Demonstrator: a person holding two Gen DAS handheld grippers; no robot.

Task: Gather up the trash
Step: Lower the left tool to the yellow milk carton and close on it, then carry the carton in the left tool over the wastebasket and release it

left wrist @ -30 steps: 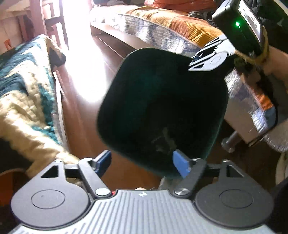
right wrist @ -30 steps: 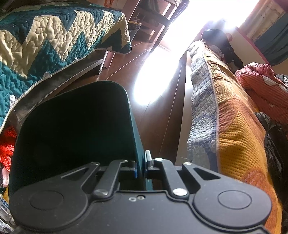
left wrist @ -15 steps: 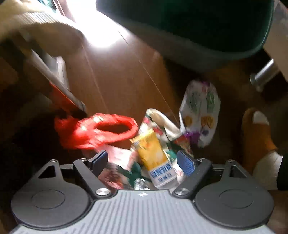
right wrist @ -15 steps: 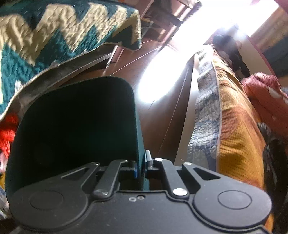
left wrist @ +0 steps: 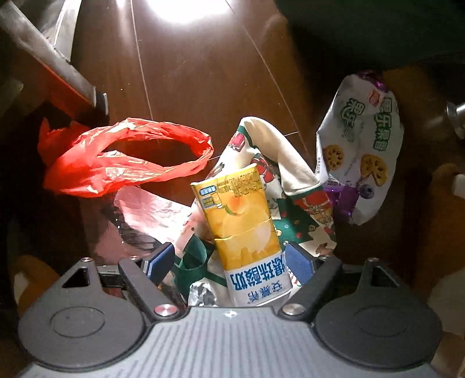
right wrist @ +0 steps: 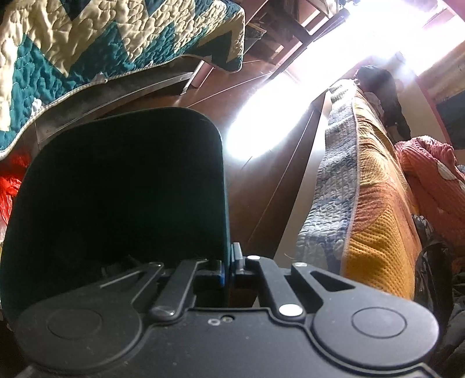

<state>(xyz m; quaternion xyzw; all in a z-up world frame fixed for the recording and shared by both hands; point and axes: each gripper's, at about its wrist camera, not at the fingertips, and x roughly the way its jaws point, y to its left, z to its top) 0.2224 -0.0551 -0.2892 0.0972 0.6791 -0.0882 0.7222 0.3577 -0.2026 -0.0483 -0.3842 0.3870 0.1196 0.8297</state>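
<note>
A pile of trash lies on the wooden floor in the left wrist view. Its yellow drink carton rests on a Christmas-print wrapper. A red plastic bag lies to the left and a white snack bag to the right. My left gripper points down over the pile. Its jaws are closing with the carton between them, the blue pads still apart from it. My right gripper is shut on the rim of a dark green bin, which also shows as a dark shape at the top right.
A bed frame's metal leg stands left of the pile and another metal leg at the right edge. An orange slipper is close on the right. A teal quilt and an orange-covered bed flank the floor strip.
The left gripper has tilted away from the bin and sunk towards the trash pile, so the carton now sits between its fingers. The right gripper keeps its hold on the bin.
</note>
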